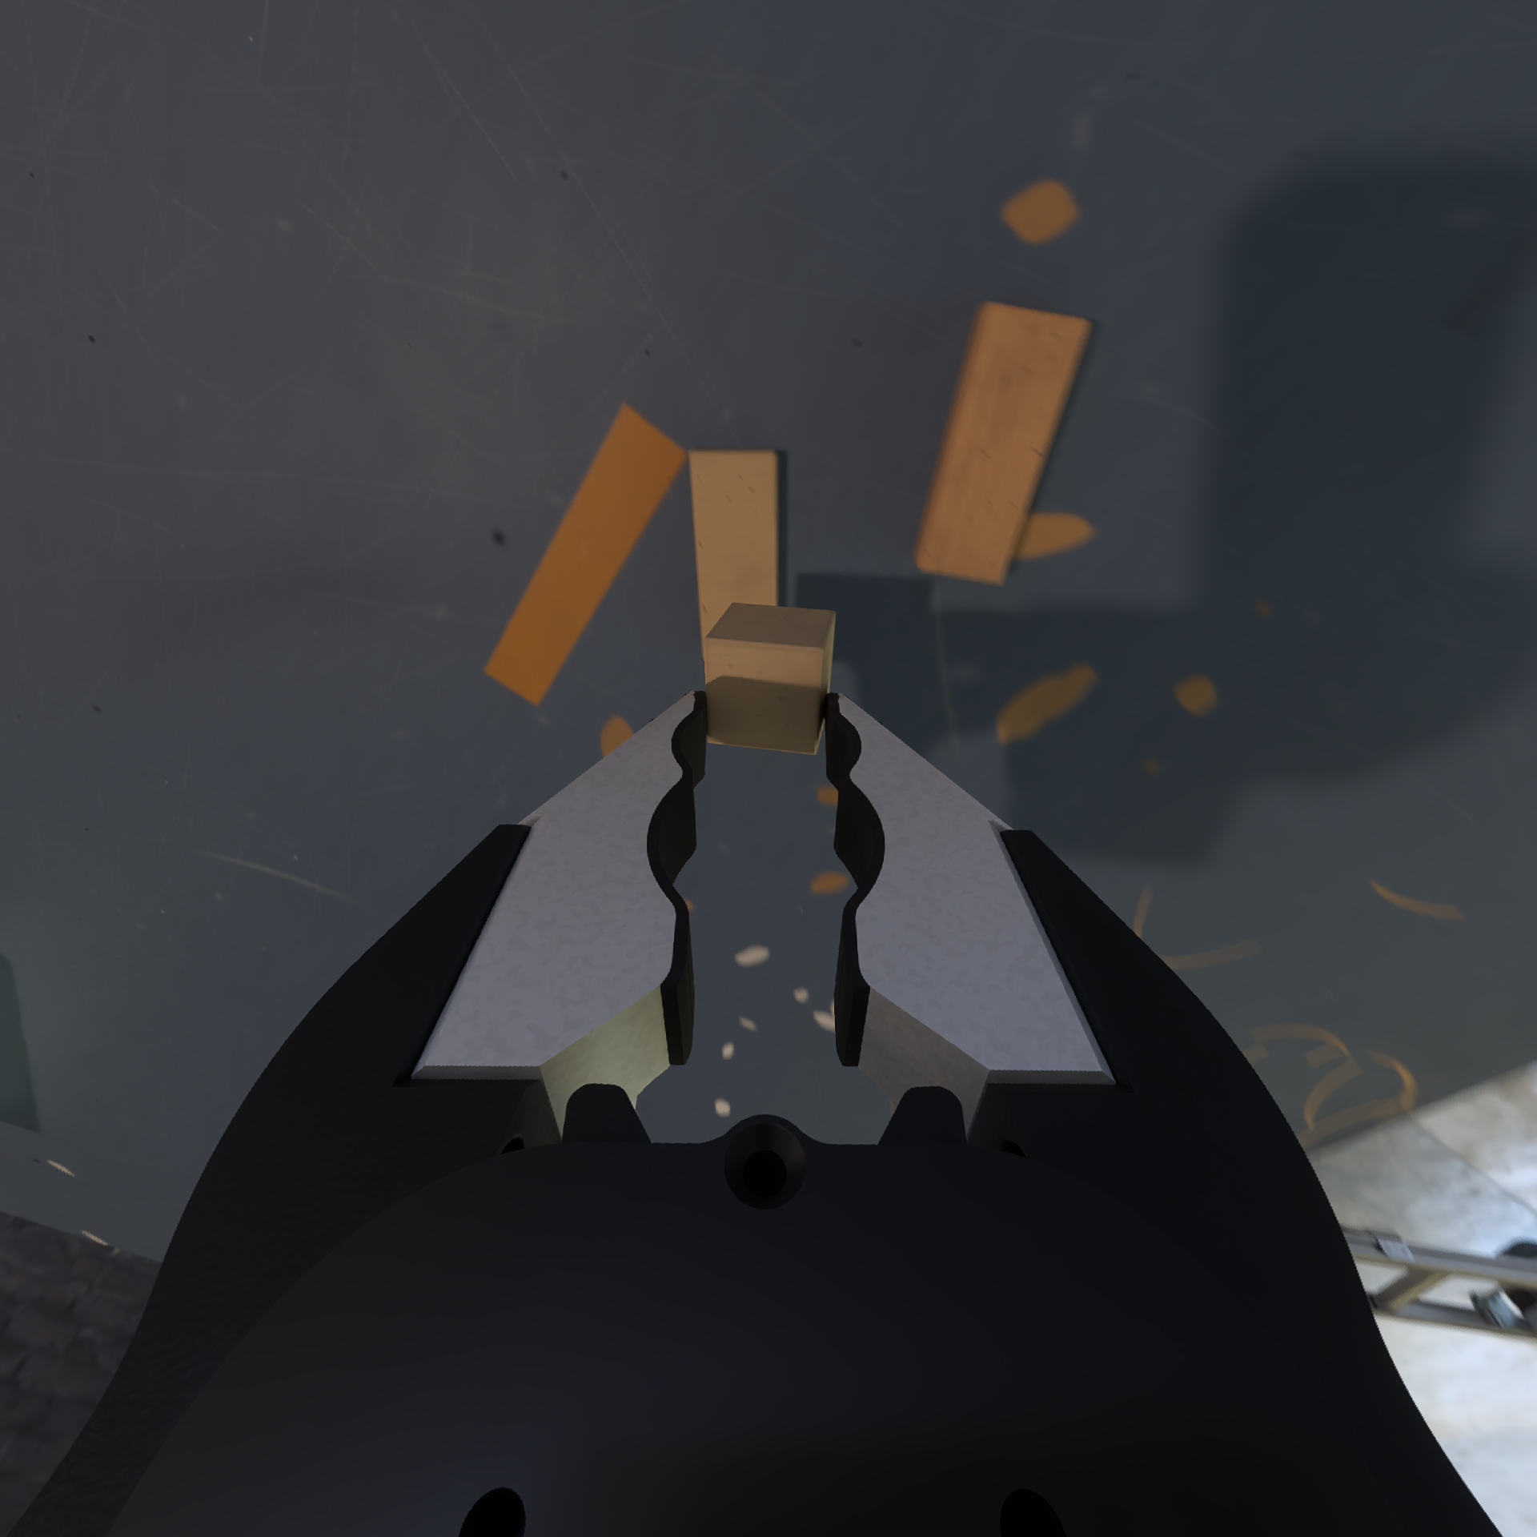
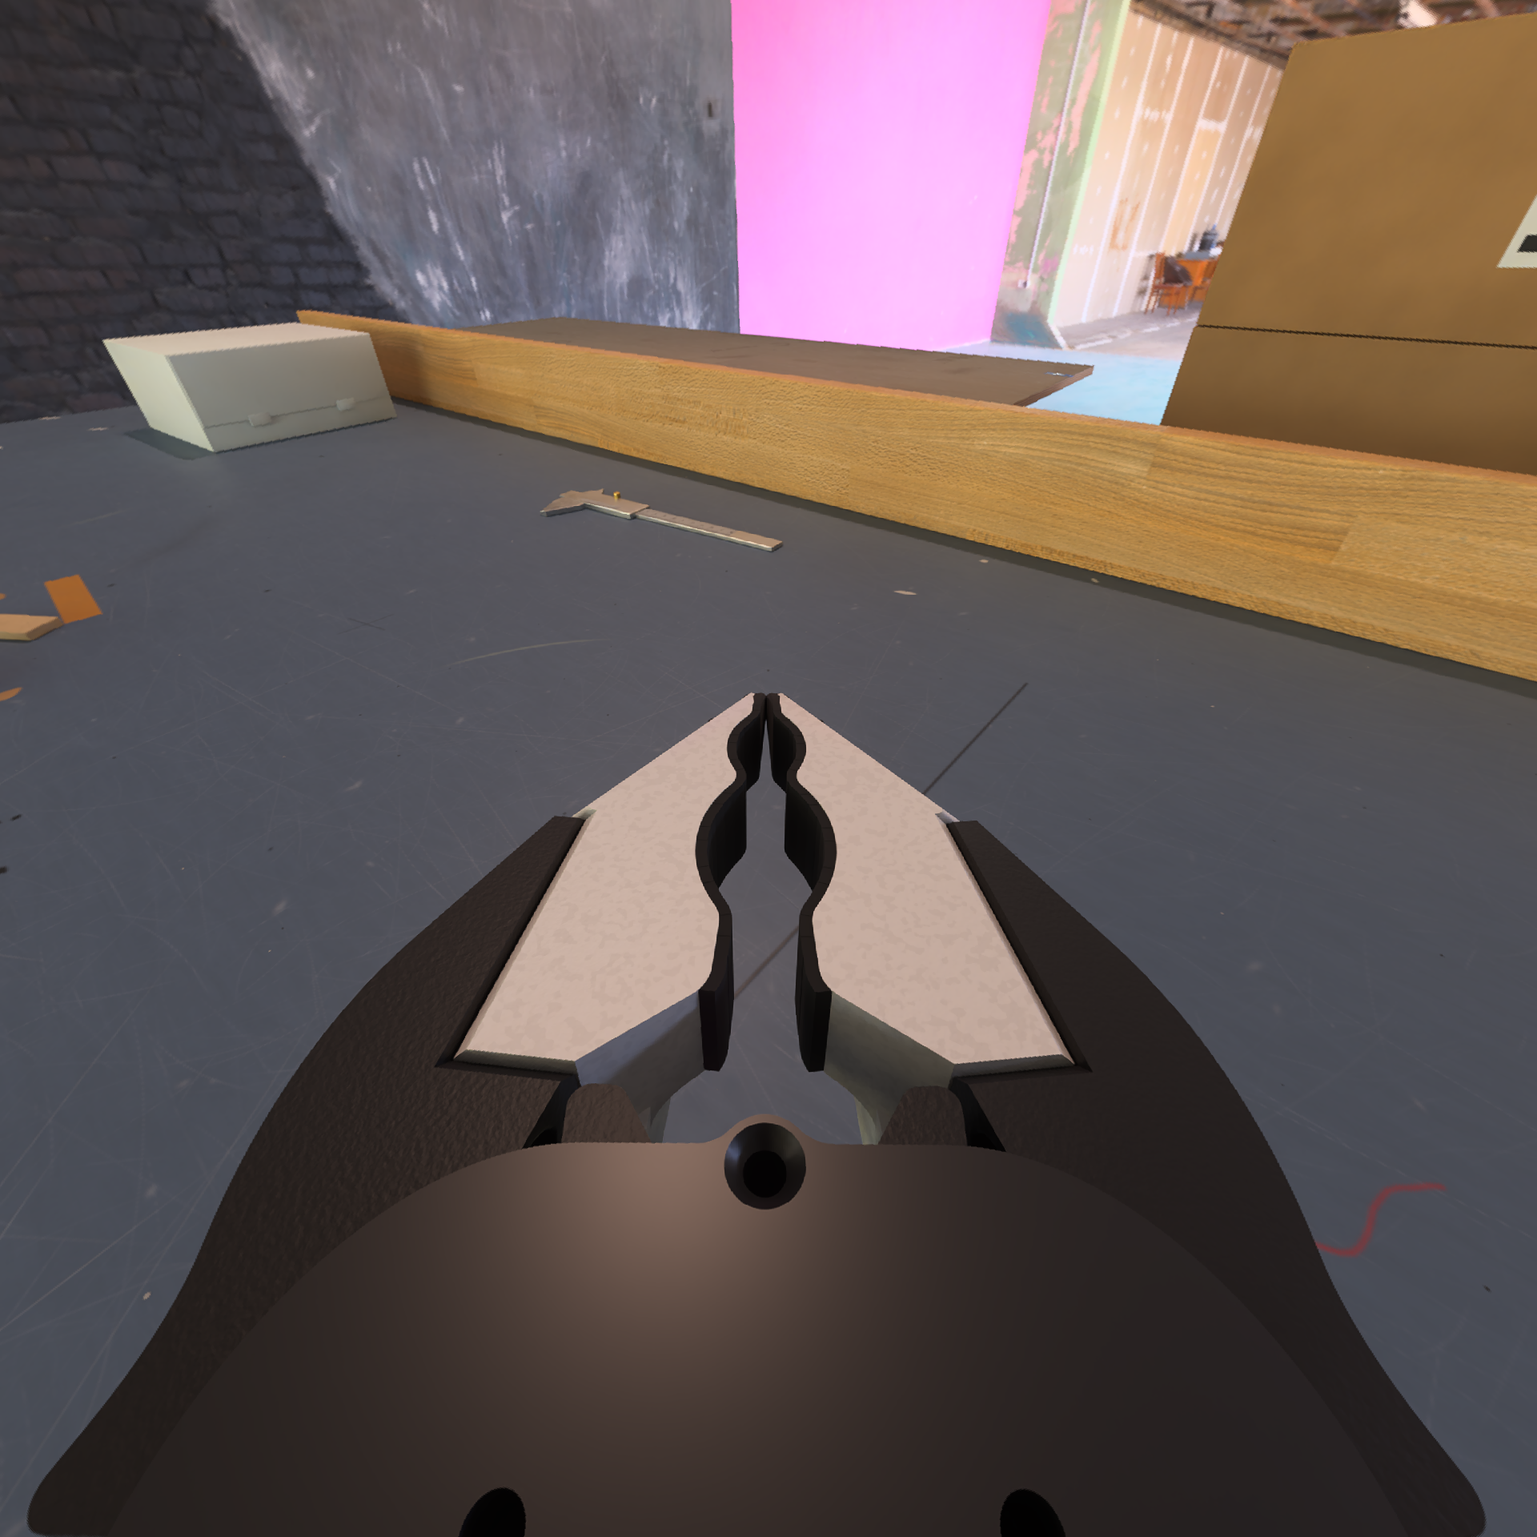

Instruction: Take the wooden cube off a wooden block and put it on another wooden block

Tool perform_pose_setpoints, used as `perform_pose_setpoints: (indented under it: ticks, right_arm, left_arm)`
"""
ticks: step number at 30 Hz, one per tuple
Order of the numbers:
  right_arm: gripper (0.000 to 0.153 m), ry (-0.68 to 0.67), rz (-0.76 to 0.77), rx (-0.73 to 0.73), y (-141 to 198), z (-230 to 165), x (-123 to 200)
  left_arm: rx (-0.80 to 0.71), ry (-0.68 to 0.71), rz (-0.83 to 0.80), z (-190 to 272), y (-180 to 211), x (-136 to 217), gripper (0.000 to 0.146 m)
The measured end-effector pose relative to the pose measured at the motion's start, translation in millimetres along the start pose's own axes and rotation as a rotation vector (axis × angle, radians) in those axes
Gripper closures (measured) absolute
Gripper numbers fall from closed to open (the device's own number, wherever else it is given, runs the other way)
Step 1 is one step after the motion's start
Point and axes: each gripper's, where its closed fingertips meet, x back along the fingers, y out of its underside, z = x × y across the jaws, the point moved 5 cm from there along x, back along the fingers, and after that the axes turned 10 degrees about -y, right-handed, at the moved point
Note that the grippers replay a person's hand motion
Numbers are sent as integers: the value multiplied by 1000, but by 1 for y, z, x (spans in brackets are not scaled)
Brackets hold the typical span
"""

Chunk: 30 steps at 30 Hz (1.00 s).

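In the left wrist view my left gripper (image 1: 765,715) looks down on the dark table and is shut on a pale wooden cube (image 1: 769,675), held between its fingertips above the surface. Just beyond the cube lies a pale wooden block (image 1: 733,524). A flat orange block (image 1: 586,553) lies to its left and a brown wooden block (image 1: 1002,441) to the right. In the right wrist view my right gripper (image 2: 765,703) is shut and empty, low over the grey table, away from the blocks.
Wood shavings (image 1: 1044,703) and chips scatter the table. A long wooden beam (image 2: 915,466) runs across the back, with a metal caliper (image 2: 665,517) in front, a white box (image 2: 249,383) far left and a cardboard box (image 2: 1372,249) at right.
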Motion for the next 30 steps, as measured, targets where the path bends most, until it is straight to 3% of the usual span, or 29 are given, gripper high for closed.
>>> perform_pose_setpoints:
  ticks: [6,10,14,18,30]
  right_arm:
    - [153,-2,25,-33,-2,4,5]
    - [153,-9,25,-17,-2,2,4]
    - [153,-13,28,-11,-4,0,5]
    - [153,2,35,-7,-6,2,9]
    - [153,-9,19,-21,-1,0,3]
  left_arm:
    - [-115,172,73,-8,19,86,118]
    - [-69,108,97,-43,21,119,118]
    - [-90,103,38,-45,14,107,118]
    - [-146,109,99,-20,-3,93,118]
    - [-150,-124,218,41,-29,19,118]
